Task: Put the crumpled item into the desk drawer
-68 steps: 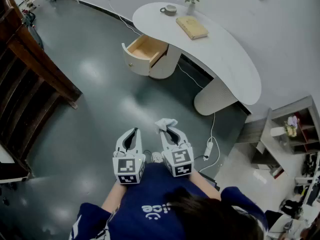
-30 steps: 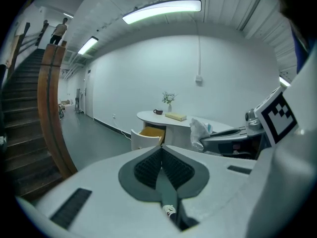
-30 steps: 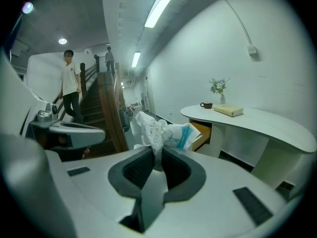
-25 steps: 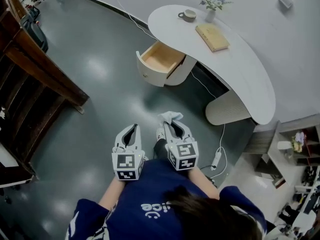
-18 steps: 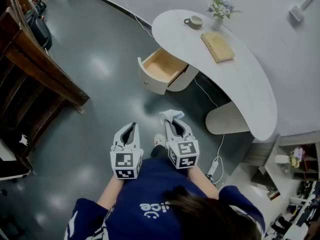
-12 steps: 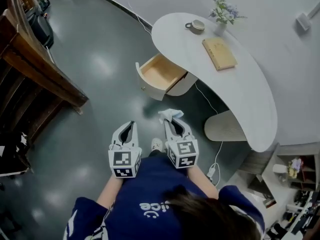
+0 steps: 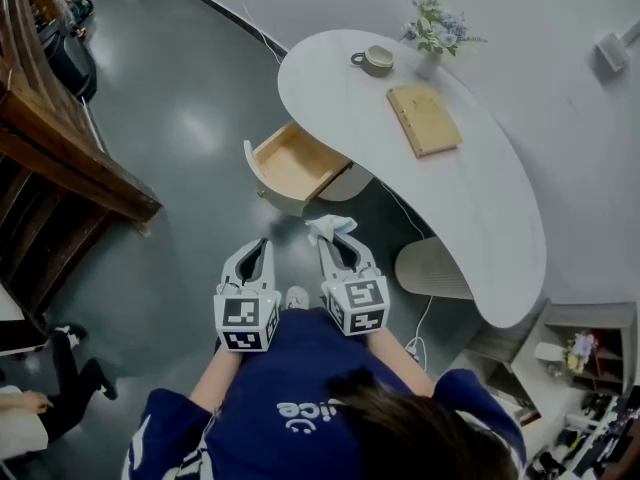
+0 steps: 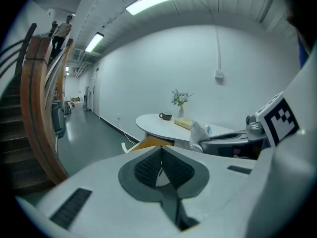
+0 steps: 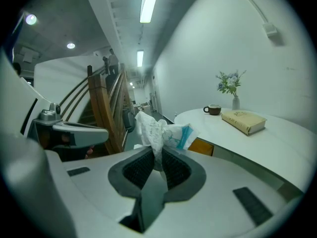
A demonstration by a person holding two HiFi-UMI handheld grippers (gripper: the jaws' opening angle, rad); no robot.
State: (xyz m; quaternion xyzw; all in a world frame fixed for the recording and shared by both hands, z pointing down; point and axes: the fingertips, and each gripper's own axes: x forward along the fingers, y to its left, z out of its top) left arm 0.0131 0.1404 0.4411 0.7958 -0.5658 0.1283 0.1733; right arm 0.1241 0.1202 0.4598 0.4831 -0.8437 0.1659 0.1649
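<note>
The right gripper (image 9: 157, 168): fingers (image 9: 134, 171) clenched on the lower fold of the crumpled white paper wrapper with a blue patch (image 9: 161, 129), which stands up above the pads. The left gripper (image 8: 159, 166): fingers (image 8: 144, 168) closed pad to pad with nothing between them, so it carries no load. Both are held side by side near the person's body, above the dark grey floor (image 7: 180, 108).

The item is thus in the air, in the right grasp, and not yet over the drawer. The open drawer with a pale wooden inside (image 7: 292, 160) juts from the left end of the curved white counter (image 7: 440, 208), just beyond the held item in the head view, and appears empty. Farther off on the counter are a tan book (image 7: 424, 118), a brown cup (image 7: 377, 60) and a small vase of flowers (image 7: 432, 38) — none concerns the task.

Step in hand, in my judgement: carrying the item to the drawer — pick-up done, deposit outstanding. The next move calls for taking the right gripper forward and down until the item hangs over the drawer's cavity, clear of its front wall. Then the fingers release.
</note>
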